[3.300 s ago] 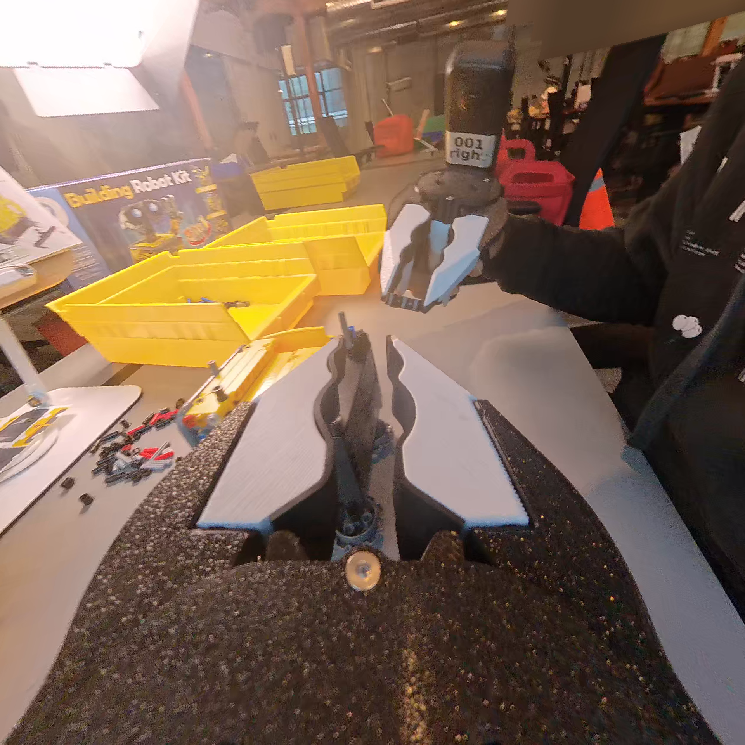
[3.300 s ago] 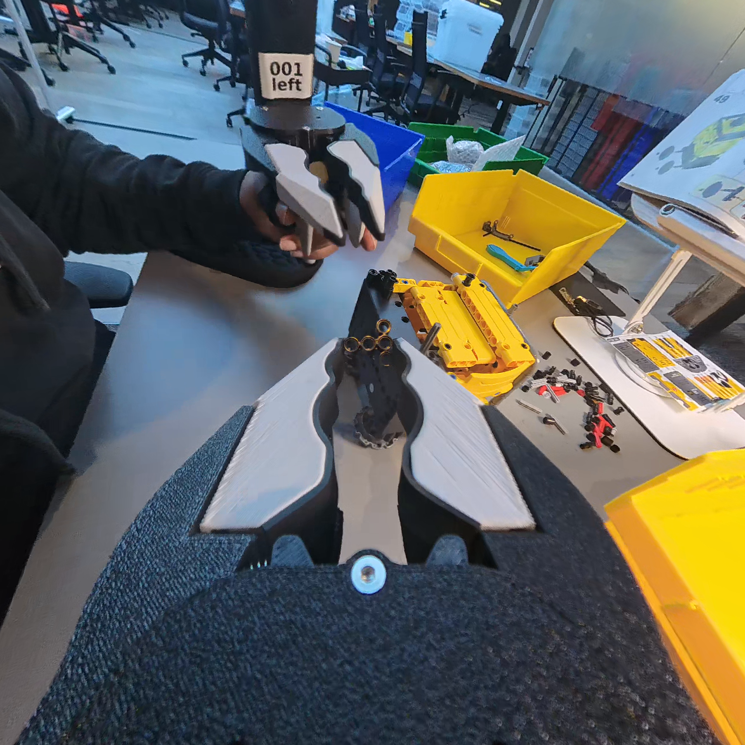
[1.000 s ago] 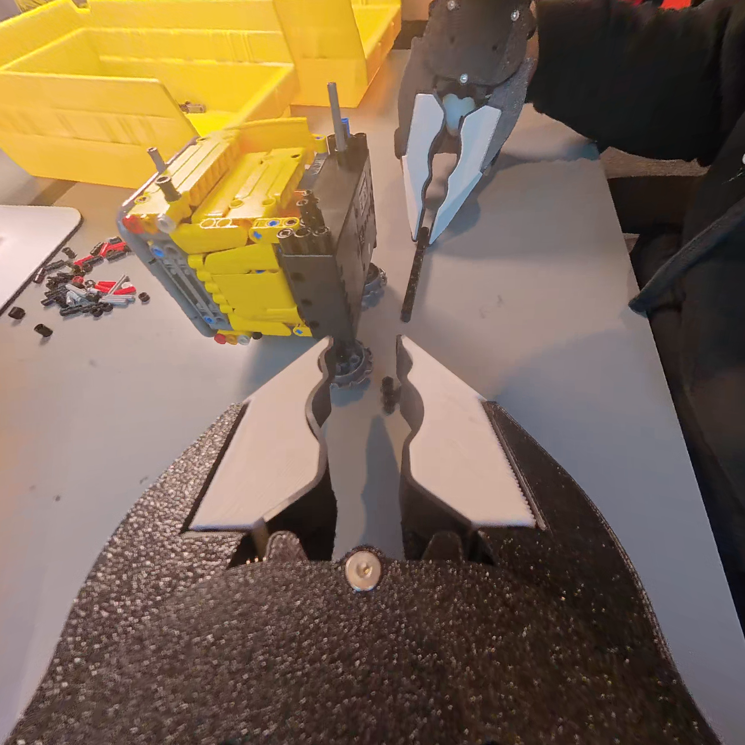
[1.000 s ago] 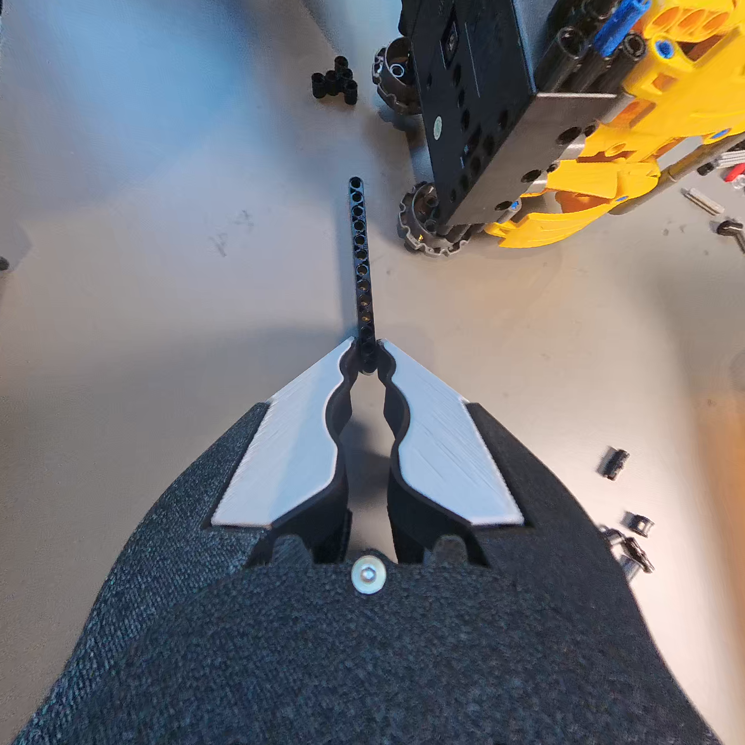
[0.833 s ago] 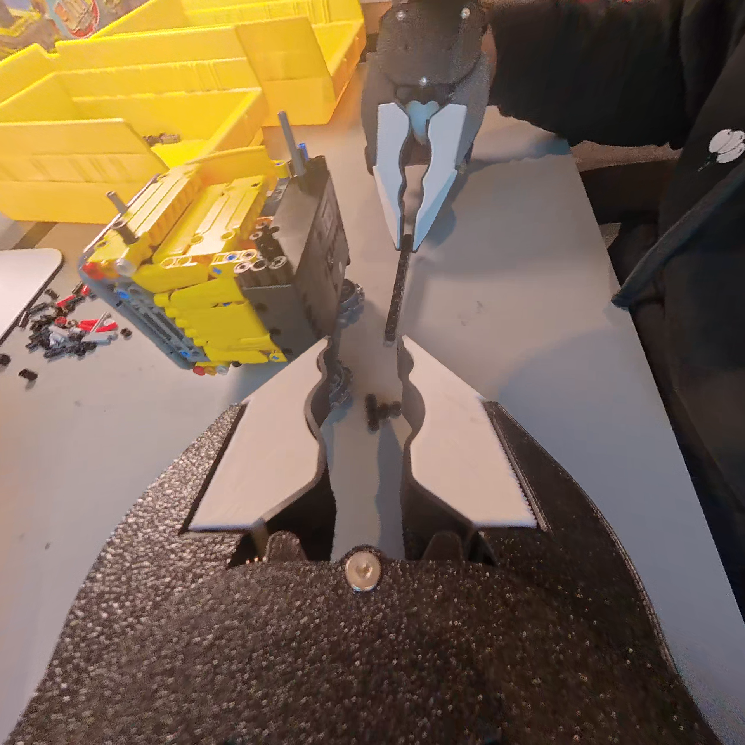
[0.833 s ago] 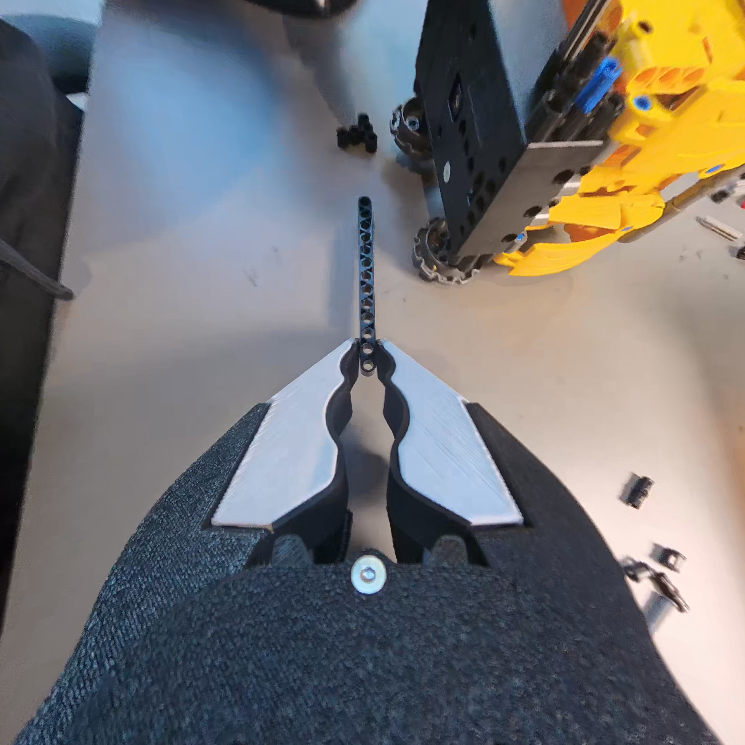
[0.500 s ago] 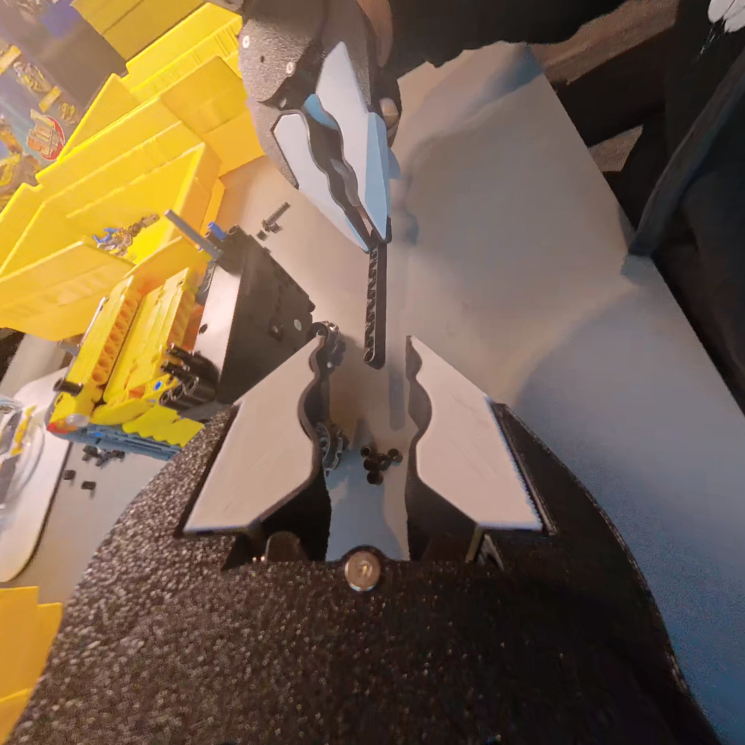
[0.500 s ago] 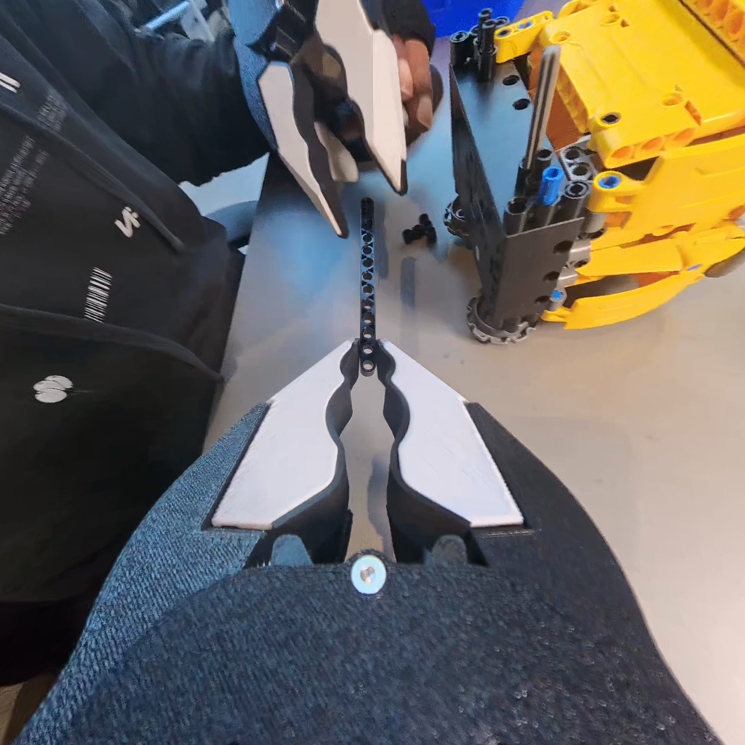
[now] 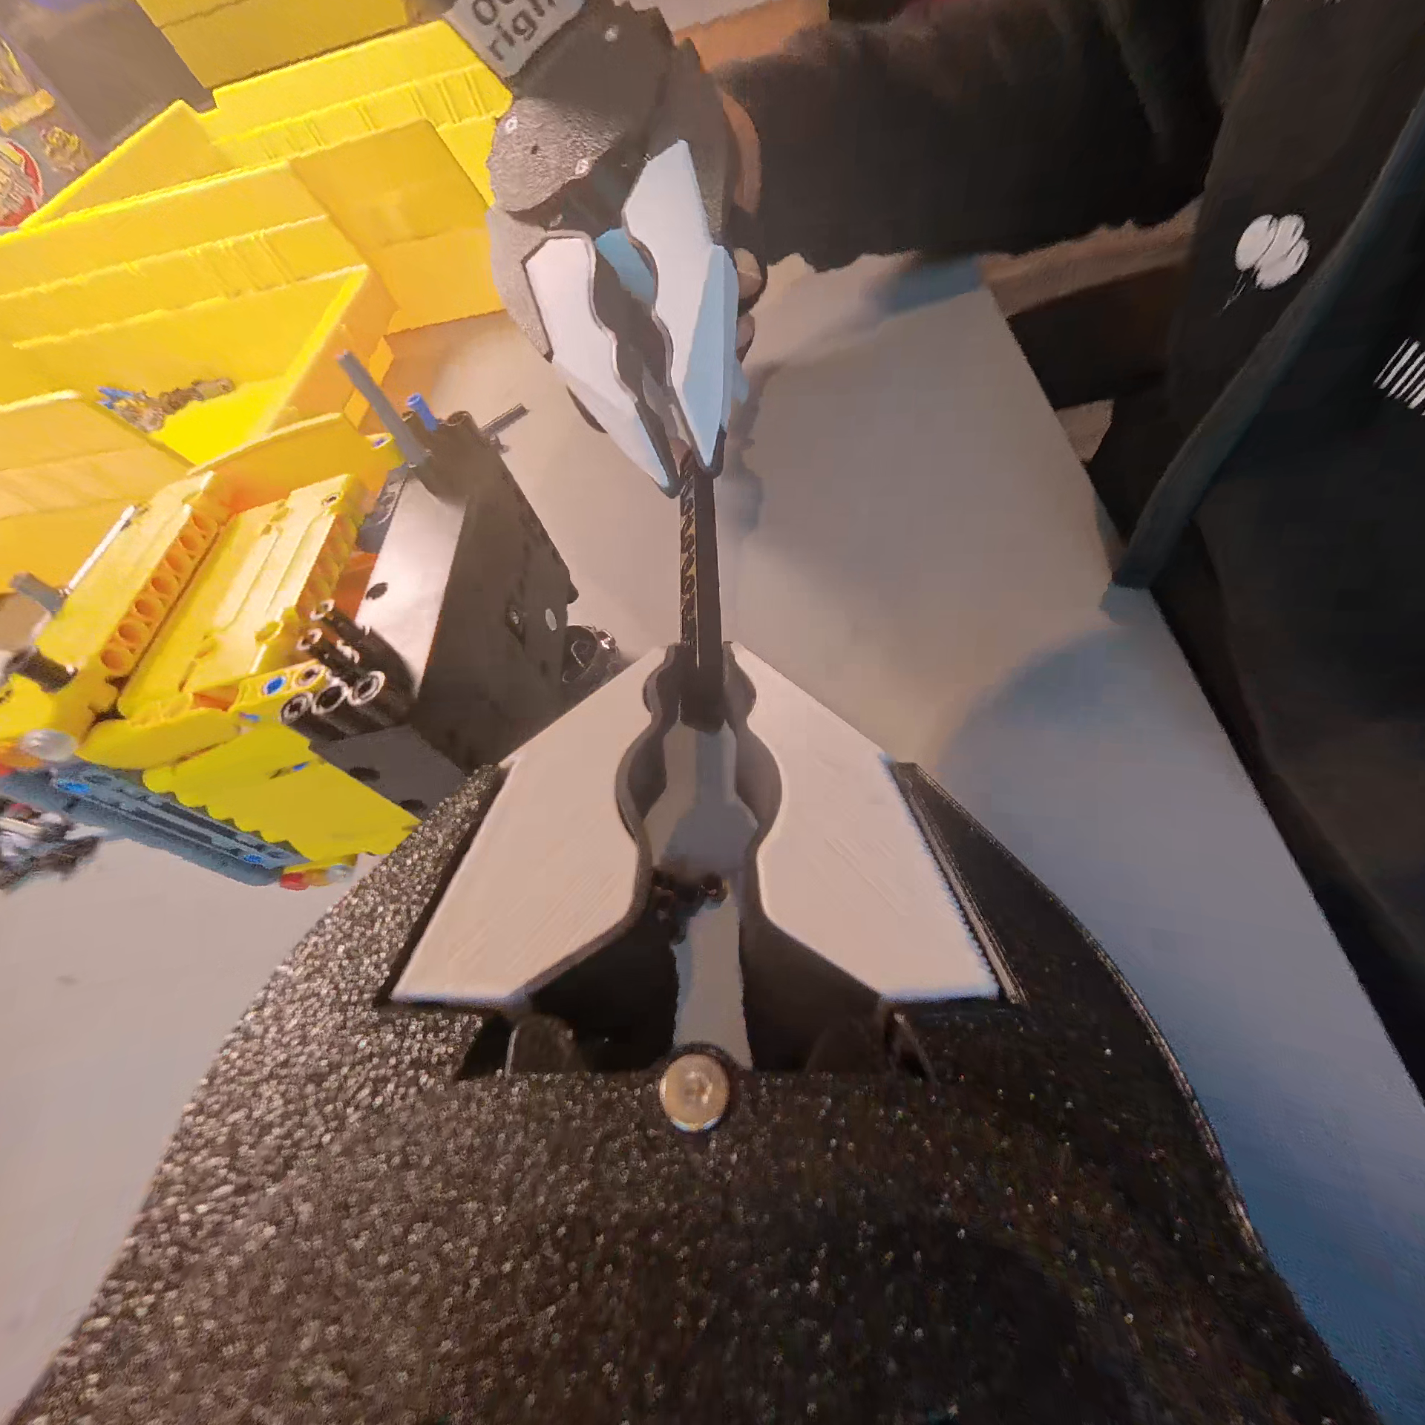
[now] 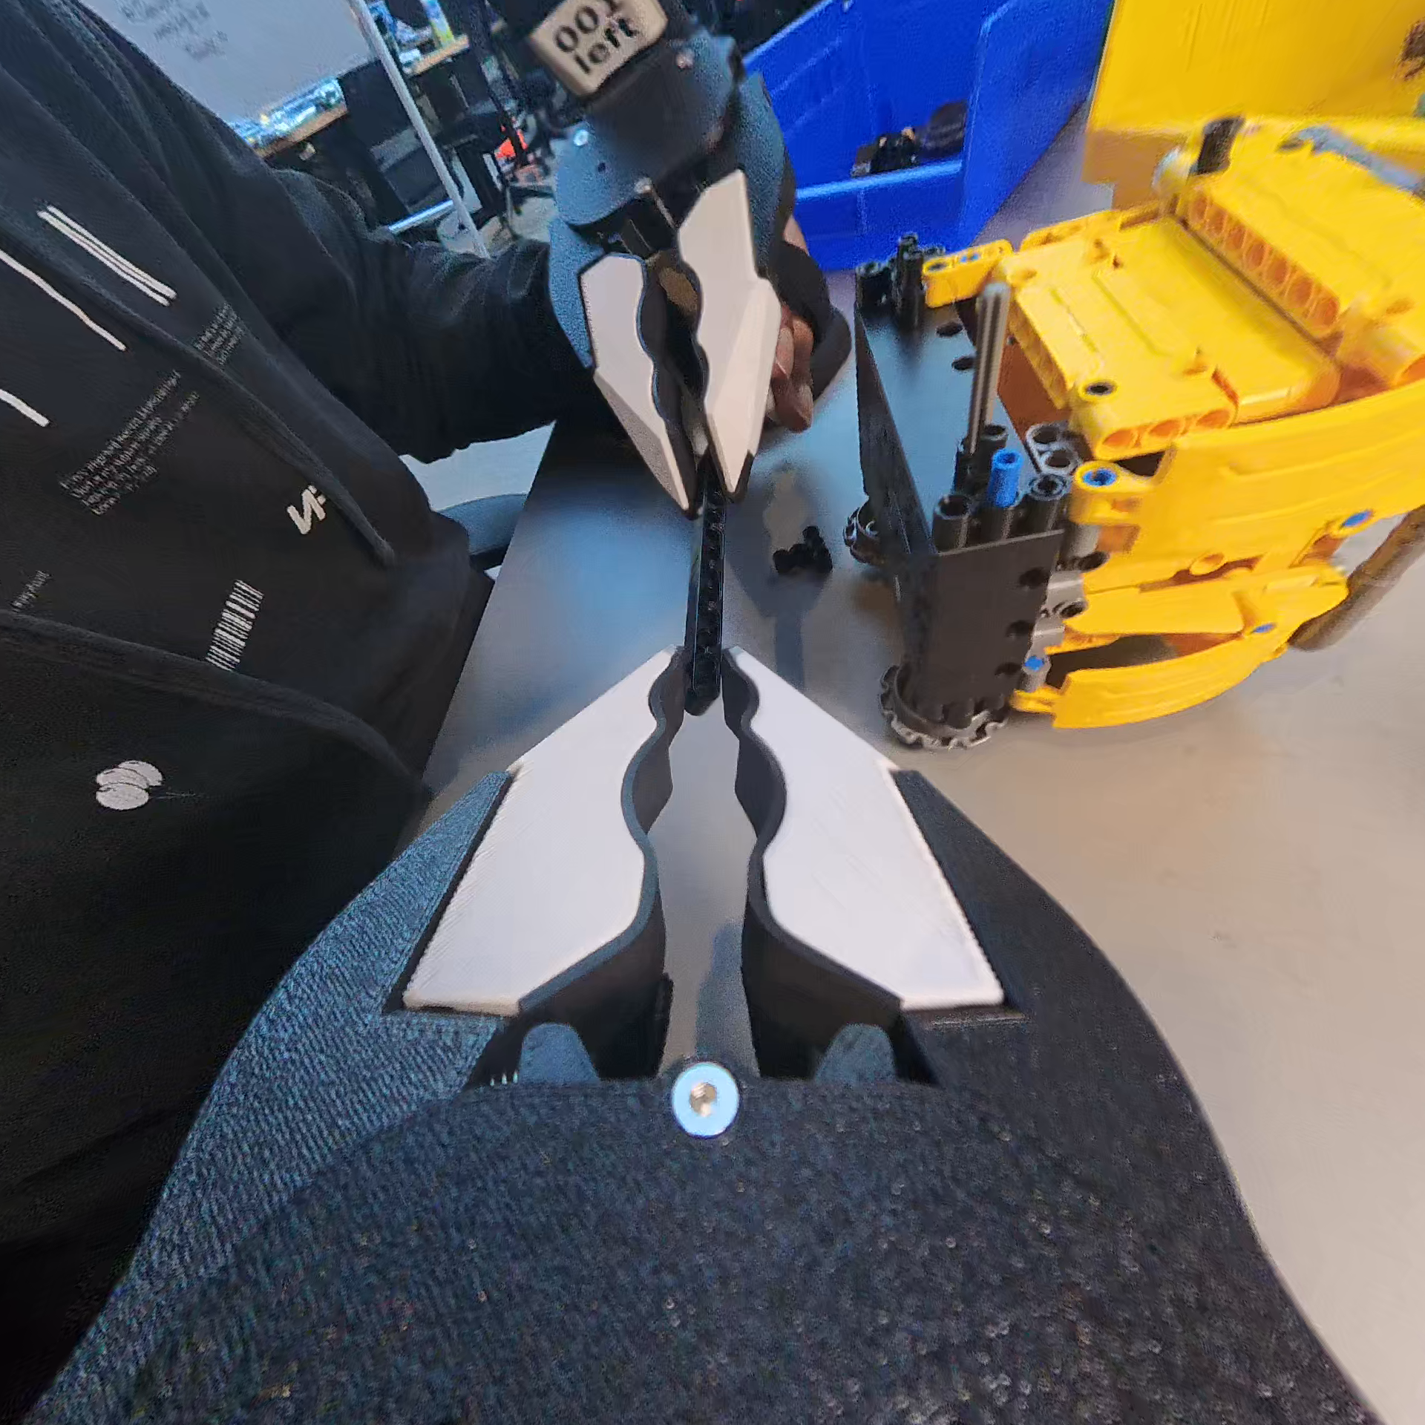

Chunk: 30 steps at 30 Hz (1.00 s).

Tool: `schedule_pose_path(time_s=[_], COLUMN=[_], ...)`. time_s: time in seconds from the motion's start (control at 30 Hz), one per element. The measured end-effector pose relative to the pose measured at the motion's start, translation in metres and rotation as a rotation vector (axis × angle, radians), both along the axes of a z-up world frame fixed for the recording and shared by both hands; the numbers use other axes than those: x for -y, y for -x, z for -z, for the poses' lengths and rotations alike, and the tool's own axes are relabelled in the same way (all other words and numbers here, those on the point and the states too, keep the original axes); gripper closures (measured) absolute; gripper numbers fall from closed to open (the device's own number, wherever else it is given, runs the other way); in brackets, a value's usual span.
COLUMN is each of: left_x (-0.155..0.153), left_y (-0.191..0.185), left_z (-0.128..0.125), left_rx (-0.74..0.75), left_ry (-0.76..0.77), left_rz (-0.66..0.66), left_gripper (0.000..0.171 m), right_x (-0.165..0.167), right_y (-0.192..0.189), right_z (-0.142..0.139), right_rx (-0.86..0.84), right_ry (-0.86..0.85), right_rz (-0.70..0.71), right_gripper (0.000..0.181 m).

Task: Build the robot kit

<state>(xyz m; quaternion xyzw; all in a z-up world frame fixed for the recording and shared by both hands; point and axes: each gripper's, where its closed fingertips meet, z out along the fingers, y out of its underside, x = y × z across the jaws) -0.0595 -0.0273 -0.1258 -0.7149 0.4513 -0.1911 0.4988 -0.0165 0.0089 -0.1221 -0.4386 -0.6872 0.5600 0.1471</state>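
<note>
My left hand-held gripper (image 9: 700,678) and my right hand-held gripper (image 10: 703,678) each pinch one end of a thin black beam with holes (image 10: 709,586), their tips closed on it, holding it in the air above the grey table (image 9: 925,586); beside the beam stands a yellow and black toy model (image 10: 1118,493) on the table, with a small black connector piece (image 10: 802,557) lying between them; yellow bins (image 9: 231,231) sit behind the model

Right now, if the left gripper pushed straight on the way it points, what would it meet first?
The right gripper. The left gripper holds one end of the black perforated beam; the right grips the other, directly ahead.
</note>
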Motion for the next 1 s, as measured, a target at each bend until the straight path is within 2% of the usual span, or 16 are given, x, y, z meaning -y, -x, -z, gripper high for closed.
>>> schedule_pose_path(time_s=[0.27,0.3,0.37,0.4,0.6,0.87,0.93,1.0], left_x=[-0.006,-0.007,-0.008,-0.008,-0.007,-0.009,-0.007,-0.007], left_y=[0.014,0.014,0.013,0.013,0.013,0.013,0.009,0.007], left_z=[-0.006,-0.005,-0.003,-0.002,-0.008,-0.022,-0.022,-0.02], left_rx=[0.177,0.181,0.18,0.181,0.215,0.242,0.213,0.181], left_ry=[0.158,0.175,0.194,0.197,0.186,0.051,0.033,0.021], left_rz=[-0.032,-0.033,-0.027,-0.032,-0.019,-0.012,0.009,0.016], left_gripper=[0.163,0.164,0.164,0.164,0.164,0.16,0.171,0.171], right_x=[-0.004,-0.004,-0.007,-0.008,-0.006,-0.009,-0.007,-0.004], right_y=[0.01,0.012,0.017,0.018,0.017,0.009,0.011,0.012], right_z=[-0.006,-0.005,-0.003,-0.001,-0.005,-0.027,-0.025,-0.021], right_rx=[-0.223,-0.239,-0.265,-0.264,-0.277,-0.327,-0.323,-0.31], right_ry=[-0.344,-0.386,-0.467,-0.489,-0.38,-0.118,-0.12,-0.134], right_rz=[0.079,0.087,0.109,0.106,0.094,0.086,0.081,0.069], right_gripper=[0.154,0.154,0.172,0.172,0.173,0.173,0.173,0.173])
